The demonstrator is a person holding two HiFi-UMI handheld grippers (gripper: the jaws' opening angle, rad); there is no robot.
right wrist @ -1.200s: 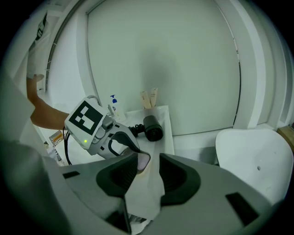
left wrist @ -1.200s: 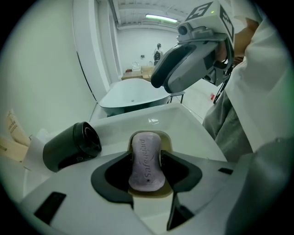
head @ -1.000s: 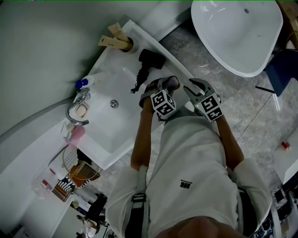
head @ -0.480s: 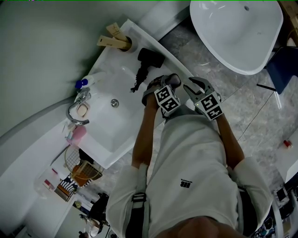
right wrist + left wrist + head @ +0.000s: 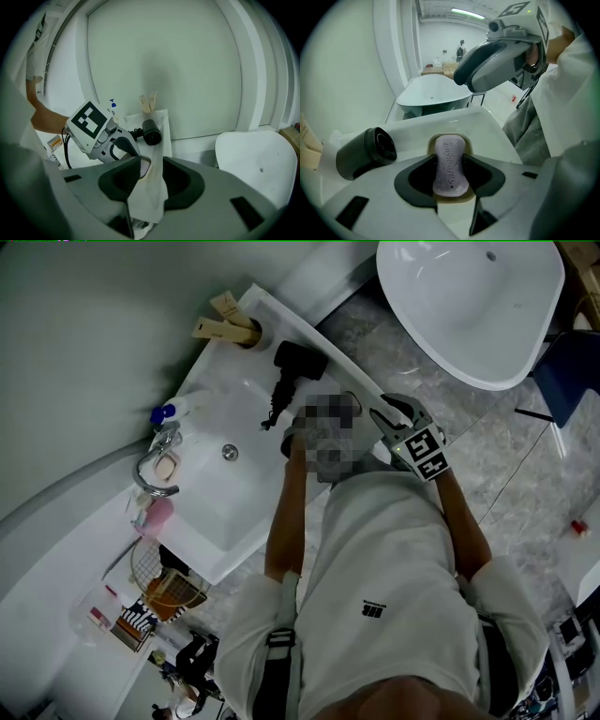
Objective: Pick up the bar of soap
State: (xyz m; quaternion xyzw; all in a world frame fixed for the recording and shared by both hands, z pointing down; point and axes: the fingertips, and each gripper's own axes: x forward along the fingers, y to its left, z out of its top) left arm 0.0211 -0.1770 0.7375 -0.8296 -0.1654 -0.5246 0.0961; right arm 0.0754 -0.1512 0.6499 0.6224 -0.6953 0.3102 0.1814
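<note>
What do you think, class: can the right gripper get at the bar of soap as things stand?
Probably not. The right gripper has its jaws shut on a white sheet, and the left gripper has its jaws closed on both sides of the bar of soap in its dish.

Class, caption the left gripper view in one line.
The left gripper clasps the purple bar of soap in its dish, beside a hair dryer.

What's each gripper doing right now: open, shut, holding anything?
Left gripper: shut on the lilac bar of soap, which sits in its soap dish.
Right gripper: shut on a white cloth.
</note>
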